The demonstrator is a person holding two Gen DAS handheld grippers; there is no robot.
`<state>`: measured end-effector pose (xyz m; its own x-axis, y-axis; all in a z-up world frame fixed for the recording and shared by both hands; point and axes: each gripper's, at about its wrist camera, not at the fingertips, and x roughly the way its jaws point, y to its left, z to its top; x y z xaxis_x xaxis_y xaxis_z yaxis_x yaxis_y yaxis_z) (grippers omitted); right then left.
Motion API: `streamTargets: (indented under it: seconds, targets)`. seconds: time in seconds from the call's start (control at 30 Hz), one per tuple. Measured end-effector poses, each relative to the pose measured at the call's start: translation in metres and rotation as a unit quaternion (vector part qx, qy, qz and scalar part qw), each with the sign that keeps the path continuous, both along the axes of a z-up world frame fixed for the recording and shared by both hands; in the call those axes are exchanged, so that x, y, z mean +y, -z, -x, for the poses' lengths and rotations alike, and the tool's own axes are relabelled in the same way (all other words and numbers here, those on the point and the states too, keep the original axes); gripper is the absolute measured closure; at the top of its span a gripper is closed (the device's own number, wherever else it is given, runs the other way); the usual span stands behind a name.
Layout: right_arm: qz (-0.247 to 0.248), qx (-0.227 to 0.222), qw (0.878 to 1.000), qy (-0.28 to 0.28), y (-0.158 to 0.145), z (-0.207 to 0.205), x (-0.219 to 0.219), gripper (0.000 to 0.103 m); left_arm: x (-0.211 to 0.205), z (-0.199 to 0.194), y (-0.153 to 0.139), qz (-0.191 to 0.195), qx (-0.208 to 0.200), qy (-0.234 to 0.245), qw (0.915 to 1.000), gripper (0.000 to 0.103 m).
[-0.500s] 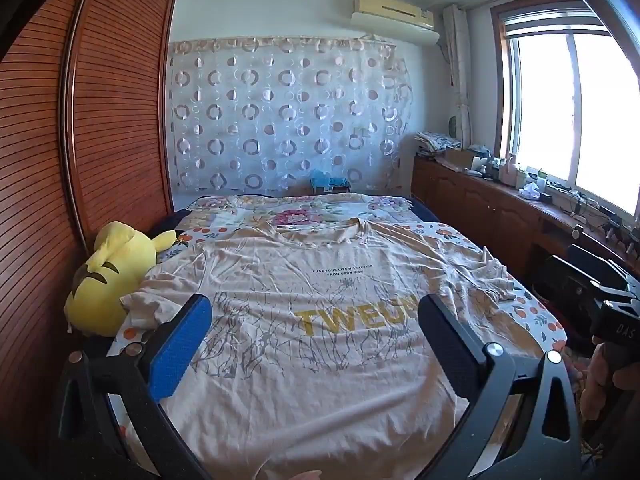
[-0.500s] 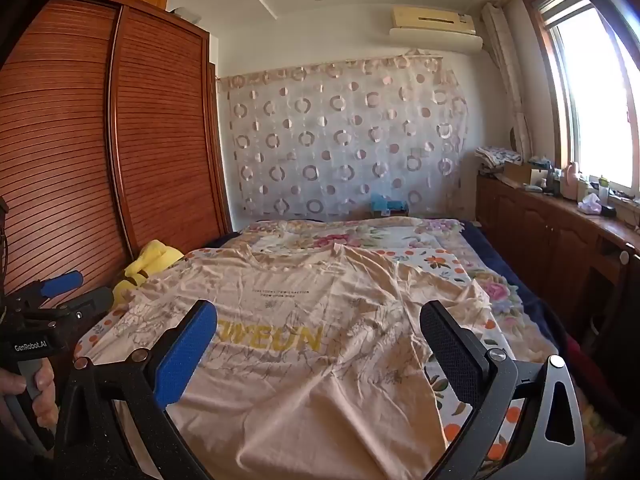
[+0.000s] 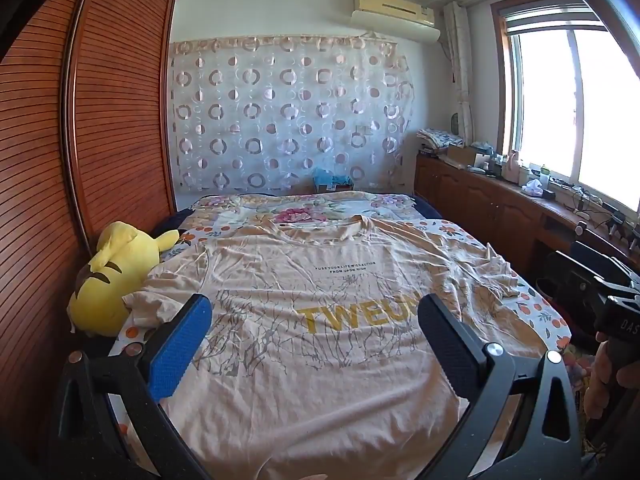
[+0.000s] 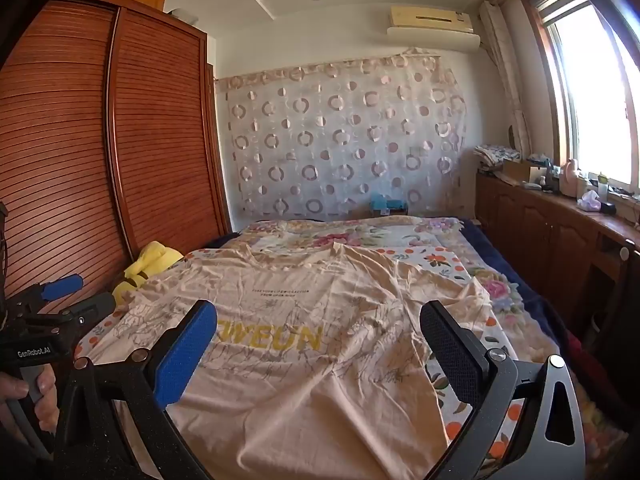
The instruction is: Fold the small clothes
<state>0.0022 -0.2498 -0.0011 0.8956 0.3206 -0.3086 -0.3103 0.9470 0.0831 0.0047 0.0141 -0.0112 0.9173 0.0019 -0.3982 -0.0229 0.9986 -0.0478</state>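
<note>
- Yellow plush toy (image 3: 110,280): one, lying at the left edge of the bed, just beside the shirt's left sleeve; it is best left out of the fold.
- Left gripper (image 3: 314,330): one, its jaws standing spread wide with nothing between them, hovering over the shirt's lower half and pointing gently downward.
- Beige cotton T-shirt with yellow lettering (image 3: 320,280): one, lying face up and spread nearly flat on the floral bedsheet (image 3: 536,312), collar toward the far wall, hem nearest the cameras.
- Step in hand, as judged: both grippers are approaching for a first grasp. Each would do well to pinch one layer pair at a side edge, sleeve or hem corner, smoothing wrinkles before folding inward.
- Right gripper (image 4: 318,336): one, its jaws likewise spread and empty, hovering over the shirt's right half, where the fabric is rumpling near the right sleeve (image 4: 468,300).
- Count: two grippers, one shirt, one toy.
</note>
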Motion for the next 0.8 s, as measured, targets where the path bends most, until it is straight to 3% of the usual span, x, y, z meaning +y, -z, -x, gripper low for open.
streamTargets:
  seconds: [0.8]
  targets:
    - [-0.001, -0.001, 1.000, 0.001, 0.001, 0.000, -0.002, 0.001, -0.012, 0.000, -0.005, -0.007, 0.000, 0.001, 1.0000, 0.000]
